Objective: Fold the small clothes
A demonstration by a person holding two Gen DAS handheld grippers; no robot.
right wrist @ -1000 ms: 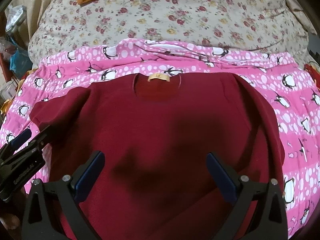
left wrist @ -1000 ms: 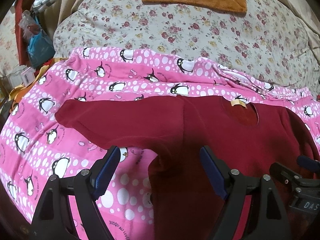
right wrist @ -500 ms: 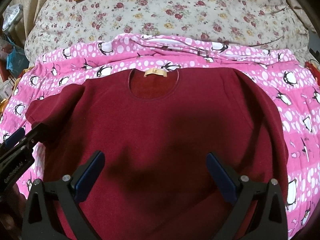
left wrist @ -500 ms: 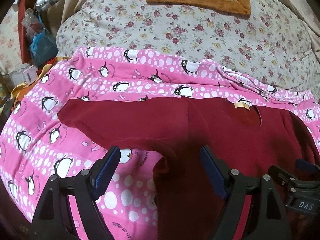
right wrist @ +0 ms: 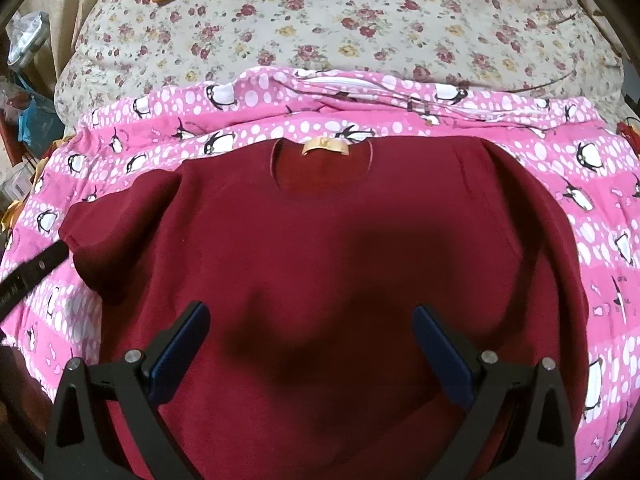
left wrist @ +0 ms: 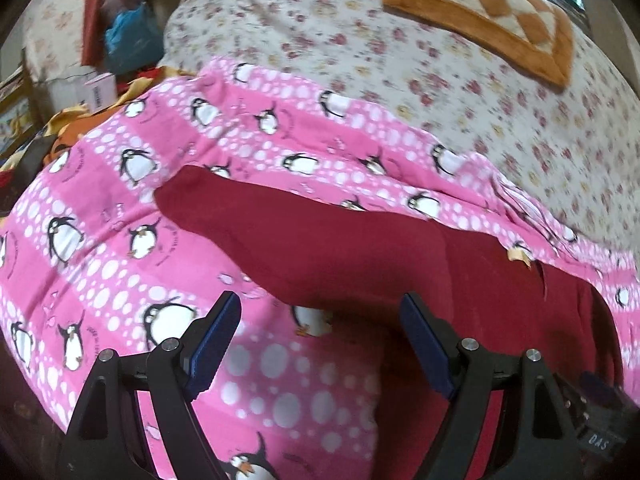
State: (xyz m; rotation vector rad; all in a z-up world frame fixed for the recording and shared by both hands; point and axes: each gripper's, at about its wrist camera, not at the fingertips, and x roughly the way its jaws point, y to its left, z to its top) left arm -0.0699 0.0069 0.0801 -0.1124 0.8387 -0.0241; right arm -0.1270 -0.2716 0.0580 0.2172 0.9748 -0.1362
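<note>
A dark red sweater point(right wrist: 320, 264) lies flat, front up, on a pink penguin-print blanket point(right wrist: 592, 216) spread over a bed. Its round neckline with a tan label point(right wrist: 325, 146) points to the far side. The left sleeve point(left wrist: 304, 240) stretches out across the blanket towards the left; the right sleeve point(right wrist: 536, 216) is folded down along the right edge of the body.

The right hand-held gripper point(right wrist: 312, 344) hangs above the near middle of the sweater's body, its blue-padded jaws spread wide with nothing between them, and its shadow falls on the red cloth. The left hand-held gripper point(left wrist: 320, 336) is over the near left part of the sweater, below the sleeve and by the armpit, with pink blanket under its left finger and red cloth under its right one. Its jaws are also wide apart and grip nothing. Its view is tilted and blurred.

Beyond the blanket lies a floral quilt point(right wrist: 360, 24), and on its far part sits an orange checked mat point(left wrist: 492, 12). At the far left, beside the bed, stand a blue bag point(left wrist: 128, 36) and a small white box point(left wrist: 100, 90).
</note>
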